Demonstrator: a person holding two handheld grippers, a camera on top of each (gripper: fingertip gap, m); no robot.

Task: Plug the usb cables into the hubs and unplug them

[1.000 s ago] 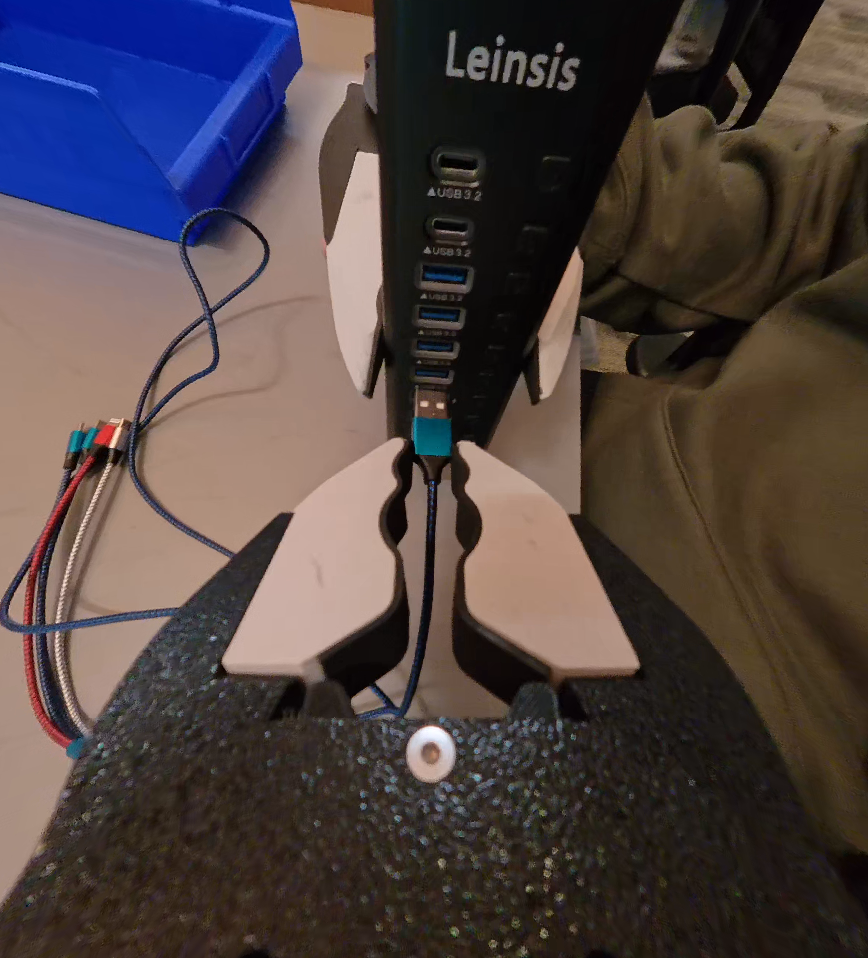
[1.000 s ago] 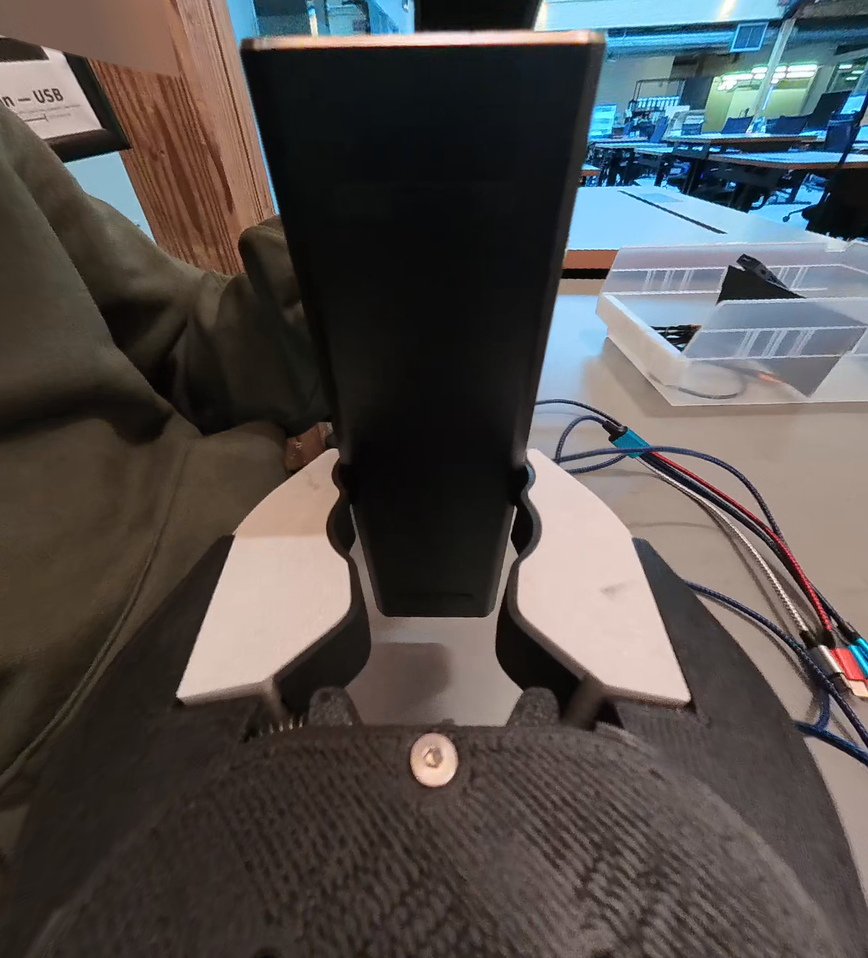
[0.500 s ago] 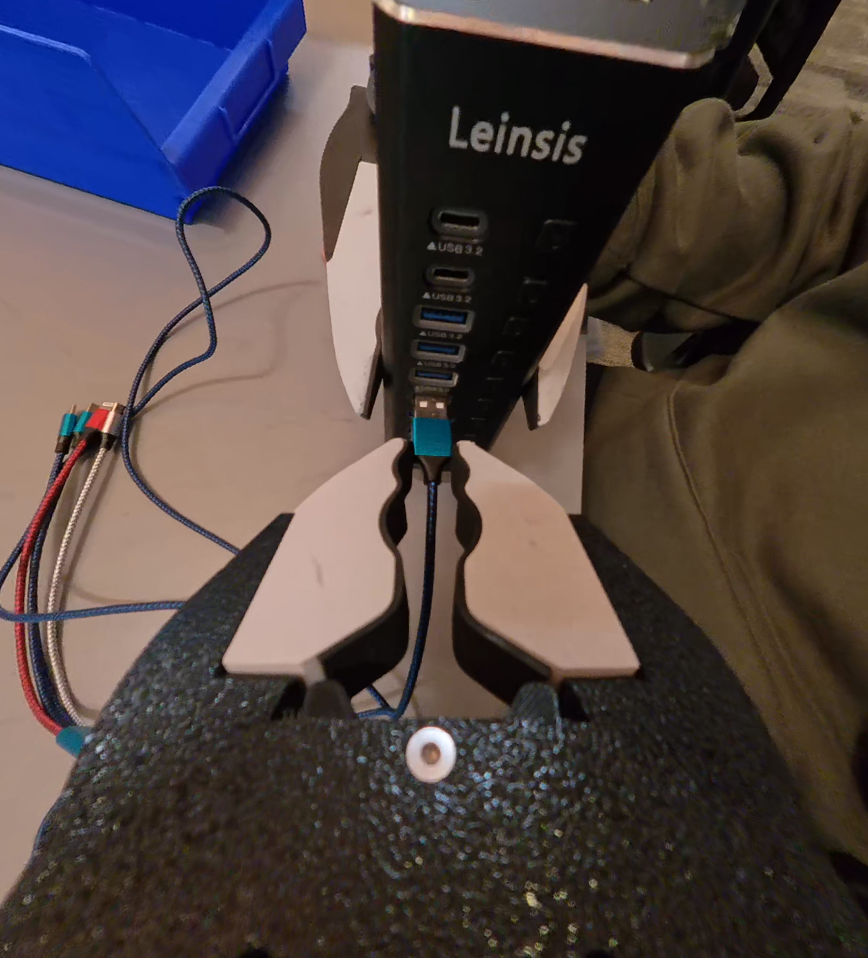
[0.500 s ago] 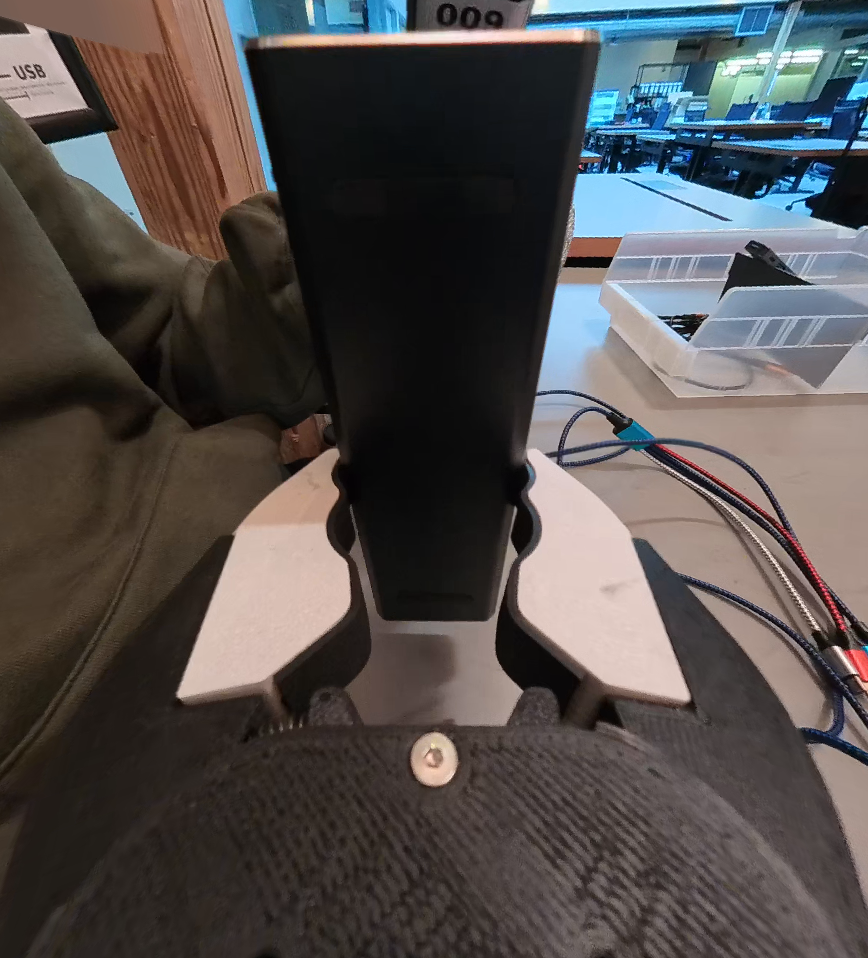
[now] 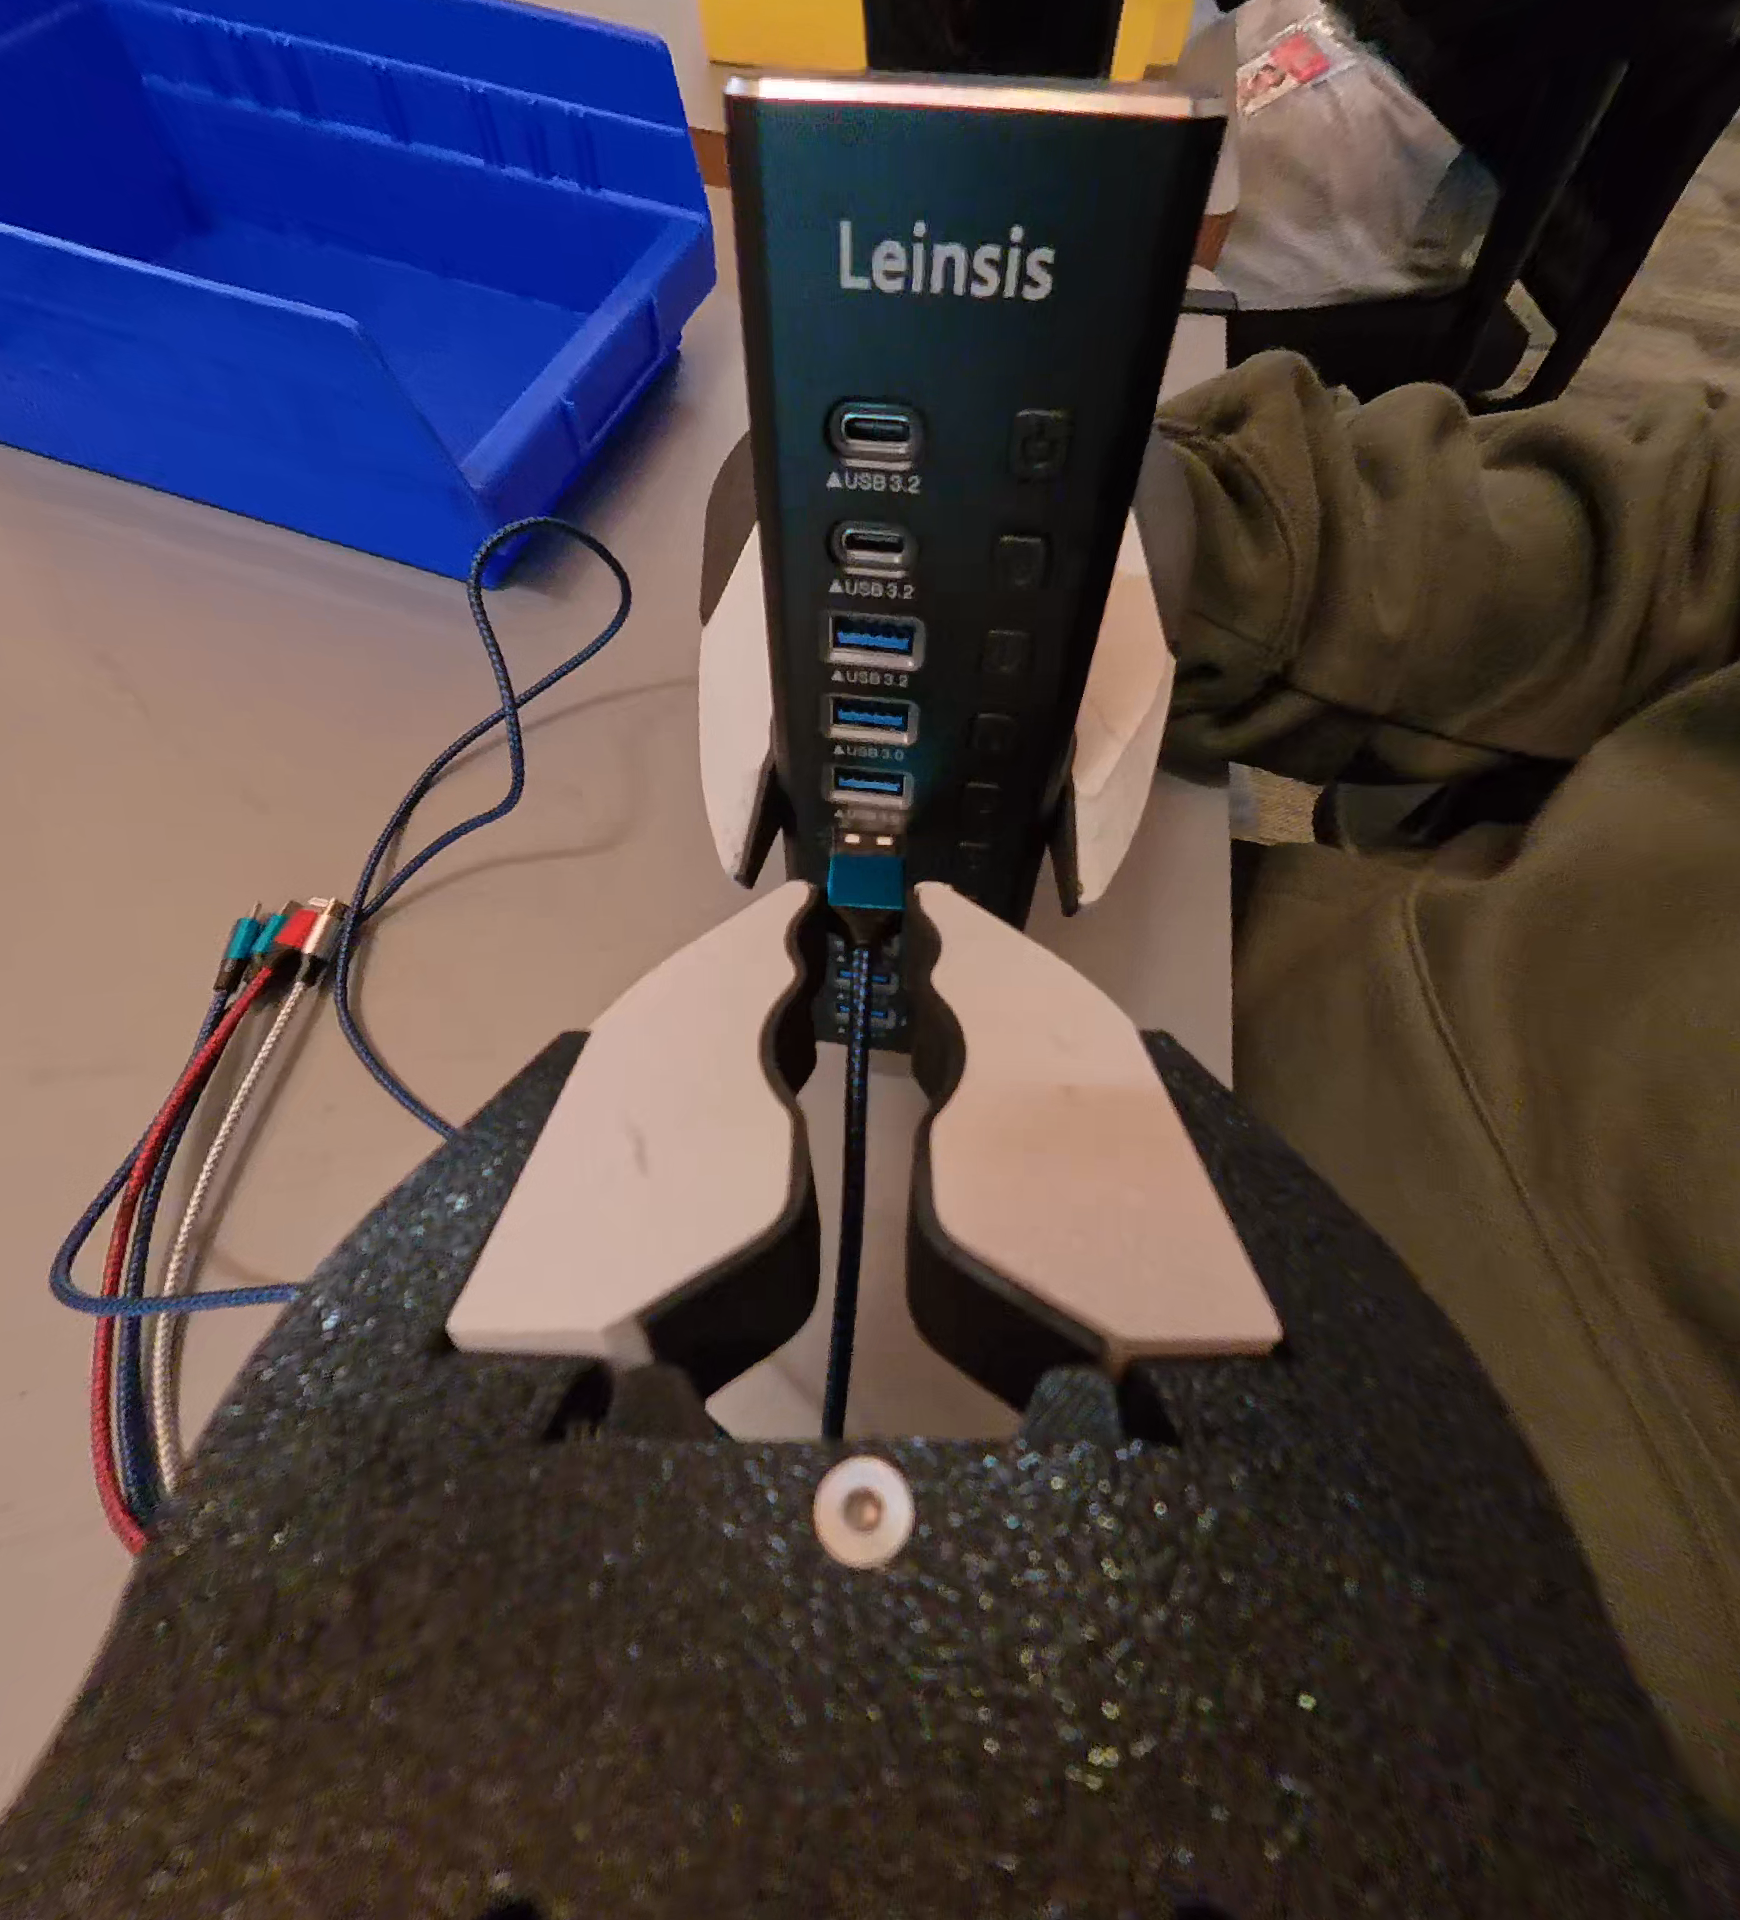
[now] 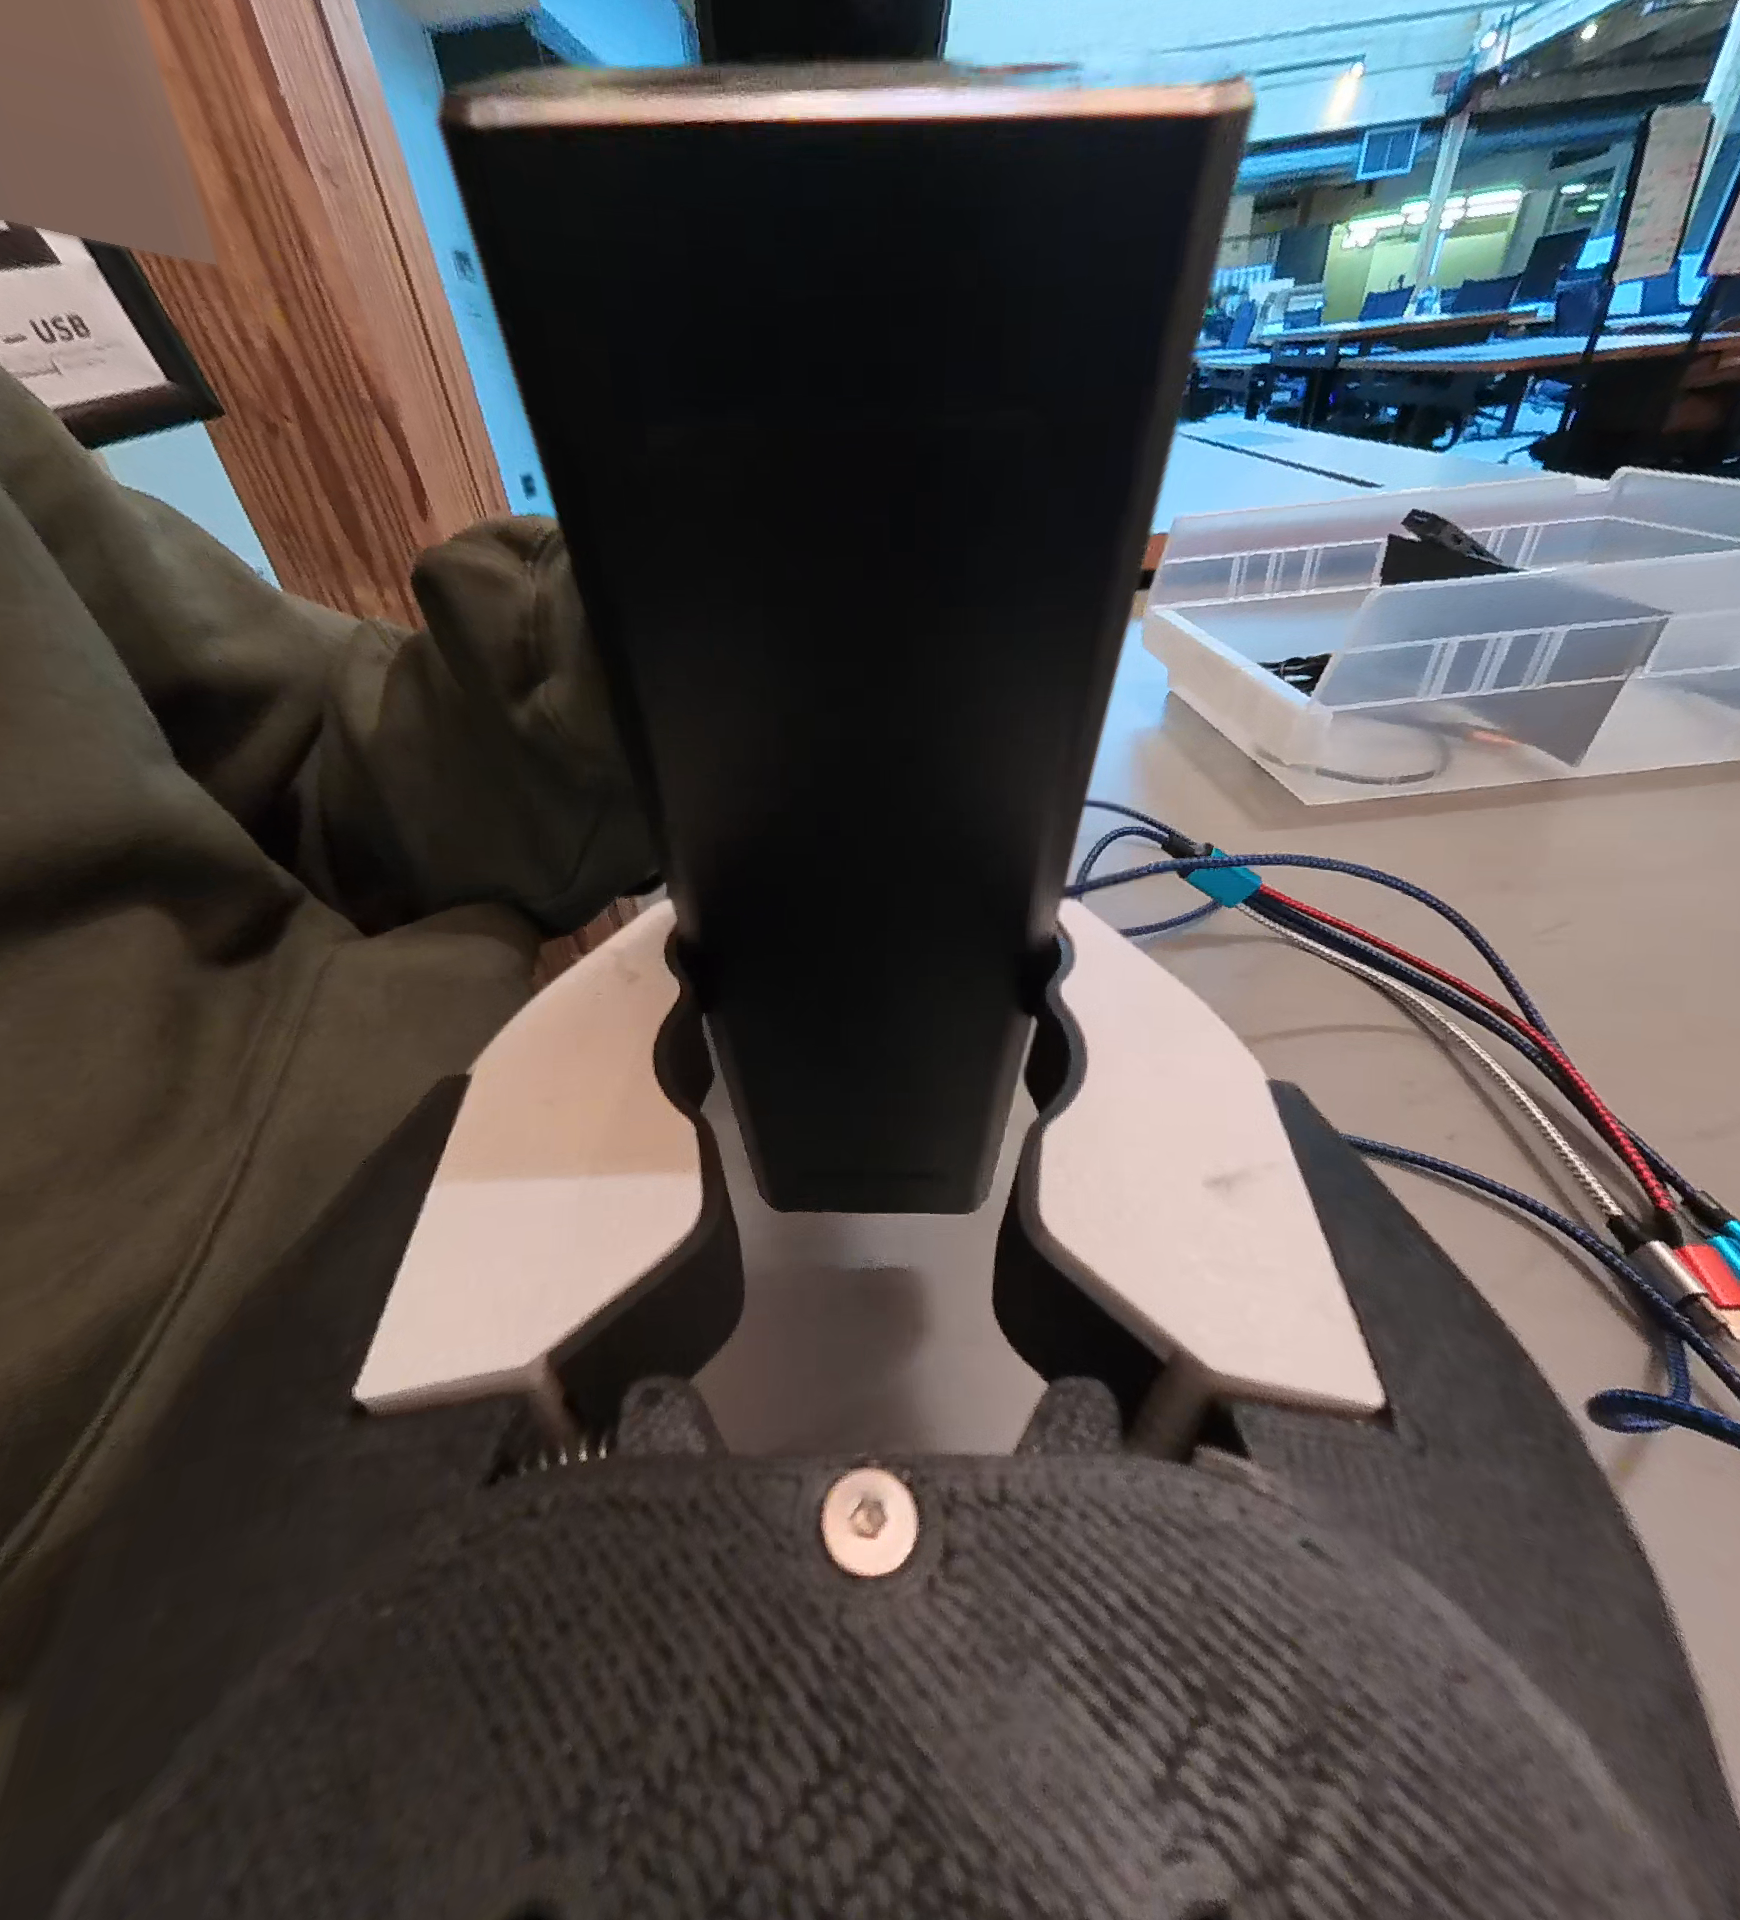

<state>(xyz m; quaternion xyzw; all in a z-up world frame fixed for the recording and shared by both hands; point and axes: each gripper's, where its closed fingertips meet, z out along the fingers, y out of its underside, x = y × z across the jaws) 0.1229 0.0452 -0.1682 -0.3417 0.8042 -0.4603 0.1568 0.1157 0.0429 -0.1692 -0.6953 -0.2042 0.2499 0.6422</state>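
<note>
A tall black USB hub (image 5: 959, 436) stands upright with its port face toward the left wrist view; its plain back (image 6: 845, 623) fills the right wrist view. My right gripper (image 6: 866, 961) is shut on the hub's lower body and also shows behind the hub in the left wrist view (image 5: 741, 707). My left gripper (image 5: 864, 906) is shut on a teal USB-A plug (image 5: 864, 873) with a blue braided cable (image 5: 850, 1195). The plug's metal tip sits just below a blue port (image 5: 868, 784), close to the hub face; I cannot tell if it touches.
The cable's several loose connector ends (image 5: 284, 930) lie on the grey table (image 5: 118, 727), also in the right wrist view (image 6: 1718, 1273). A blue bin (image 5: 274, 291) stands back left. A clear divided tray (image 6: 1489, 634) stands at right. An olive sleeve (image 5: 1468, 582) is close by. My left and right fingertips are right by each other.
The hub has dropped lower in the left wrist view, so its top edge now shows. The plug now sits a little farther from the port face and lower ports show behind my fingers.
</note>
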